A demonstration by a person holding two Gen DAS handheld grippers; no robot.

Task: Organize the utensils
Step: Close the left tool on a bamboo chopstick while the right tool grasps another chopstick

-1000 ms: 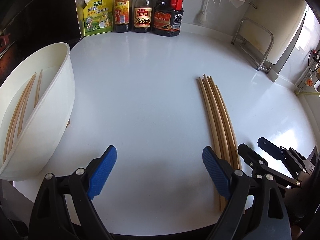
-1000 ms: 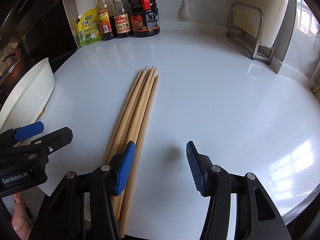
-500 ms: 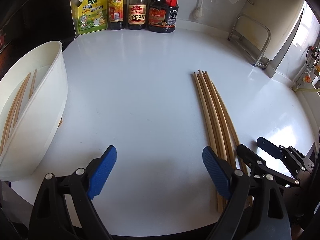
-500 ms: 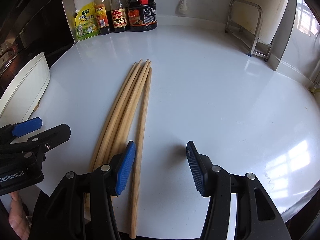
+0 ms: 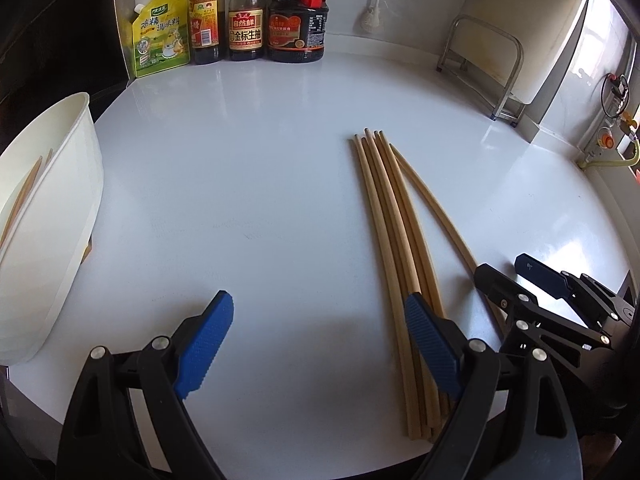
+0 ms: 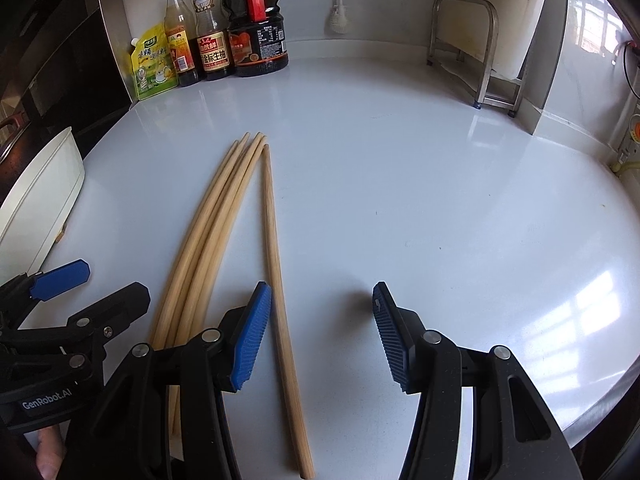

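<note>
Several long wooden chopsticks (image 5: pixel 394 240) lie in a bundle on the white counter (image 5: pixel 248 184), also in the right wrist view (image 6: pixel 208 240). One chopstick (image 6: pixel 276 264) lies split off to the right of the bundle, its near part between my right gripper's fingers. My right gripper (image 6: pixel 320 332) is open and low over it. My left gripper (image 5: pixel 316 344) is open and empty, left of the bundle. A white bin (image 5: pixel 48 220) at the left holds a few chopsticks (image 5: pixel 24 192).
Sauce bottles (image 5: pixel 246 12) and a yellow pouch (image 5: pixel 160 38) stand at the back wall. A metal rack (image 5: pixel 484 68) stands at the back right. The right gripper shows at the right edge of the left wrist view (image 5: pixel 540 292).
One chopstick has separated to the right of the bundle and now lies between my right gripper's fingers. Both grippers have drawn back a little and stay open.
</note>
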